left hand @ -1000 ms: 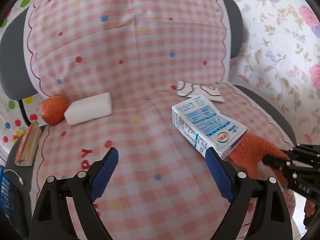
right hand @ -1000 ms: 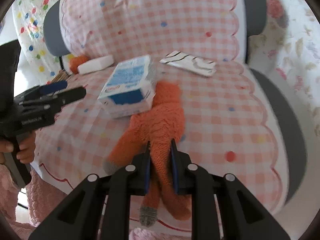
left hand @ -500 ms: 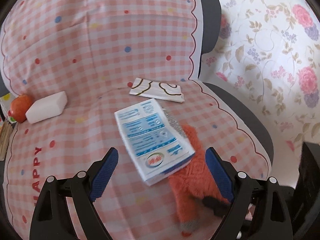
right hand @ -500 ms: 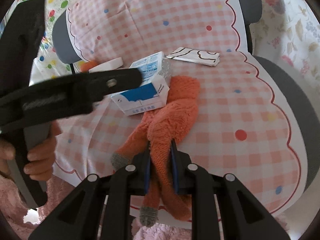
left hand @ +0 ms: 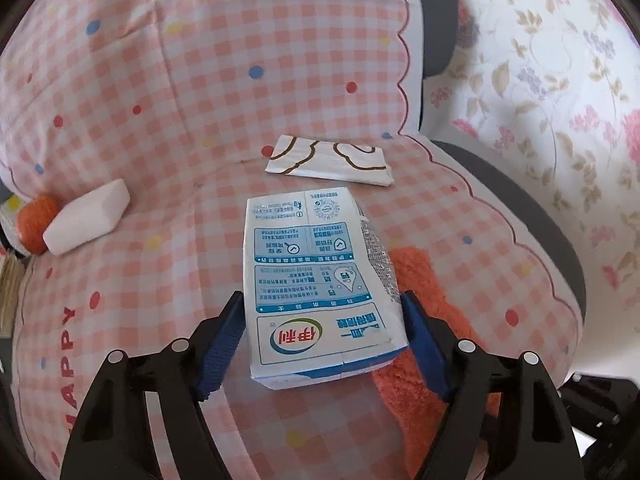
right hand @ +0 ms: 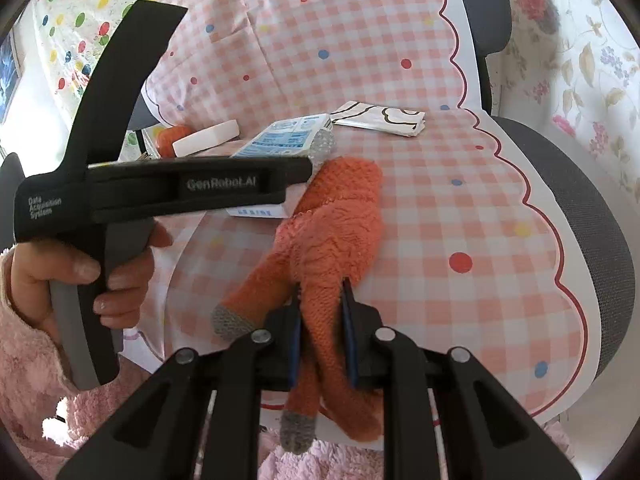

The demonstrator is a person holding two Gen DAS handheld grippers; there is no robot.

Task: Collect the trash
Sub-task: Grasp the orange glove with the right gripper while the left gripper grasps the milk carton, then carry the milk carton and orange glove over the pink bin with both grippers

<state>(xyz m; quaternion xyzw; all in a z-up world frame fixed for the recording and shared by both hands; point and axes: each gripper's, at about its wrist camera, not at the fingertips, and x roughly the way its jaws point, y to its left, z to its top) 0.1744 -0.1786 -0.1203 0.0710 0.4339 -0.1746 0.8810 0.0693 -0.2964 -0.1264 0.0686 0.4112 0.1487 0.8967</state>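
My left gripper [left hand: 324,334] is closing its blue pads on either side of the milk carton [left hand: 316,280], which lies flat mid-seat on the pink checked chair cover [left hand: 192,264], partly over the orange glove [left hand: 424,280]. My right gripper [right hand: 322,332], nearly closed, pinches that glove at the seat's near edge. Farther back lies a flat wrapper [left hand: 330,160]; far left, a white block [left hand: 86,216] touches an orange ball [left hand: 36,222].

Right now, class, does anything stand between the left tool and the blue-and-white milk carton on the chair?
Nothing visible: the blue-and-white milk carton already lies between the left tool's closing fingers, resting partly on the orange knitted glove.
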